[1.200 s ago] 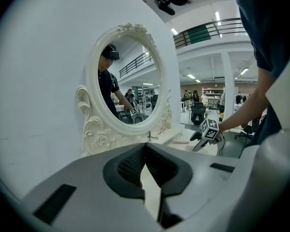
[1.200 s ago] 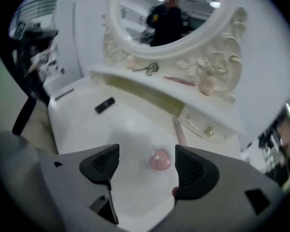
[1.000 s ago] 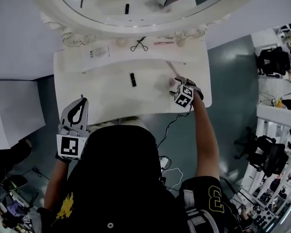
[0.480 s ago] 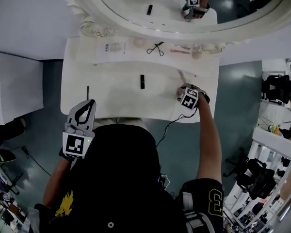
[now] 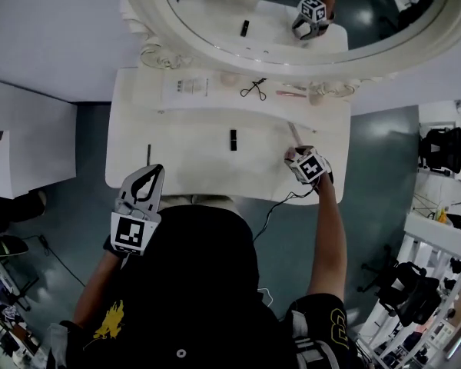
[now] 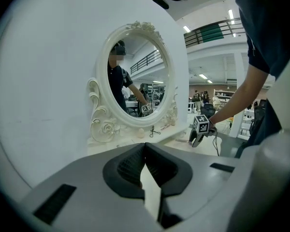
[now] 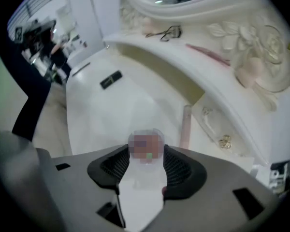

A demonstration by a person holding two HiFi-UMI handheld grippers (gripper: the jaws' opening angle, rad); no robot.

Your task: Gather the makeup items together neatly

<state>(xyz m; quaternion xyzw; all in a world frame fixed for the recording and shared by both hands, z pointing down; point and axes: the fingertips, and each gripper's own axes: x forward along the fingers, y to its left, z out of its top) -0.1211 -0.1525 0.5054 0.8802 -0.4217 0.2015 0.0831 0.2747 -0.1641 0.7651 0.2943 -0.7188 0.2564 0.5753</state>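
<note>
Right gripper view: right gripper (image 7: 146,154) closing onto small round pot (image 7: 146,140) at right edge of table (image 7: 99,122); left gripper (image 6: 145,148) clamped together, empty.

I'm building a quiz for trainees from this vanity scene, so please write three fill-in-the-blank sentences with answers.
The eyelash curler lies on the shelf just below the ___. The left gripper has its jaws ___, with nothing between them. The table under the black lipstick is ___ in colour.
Answers: mirror; shut; white.
</note>
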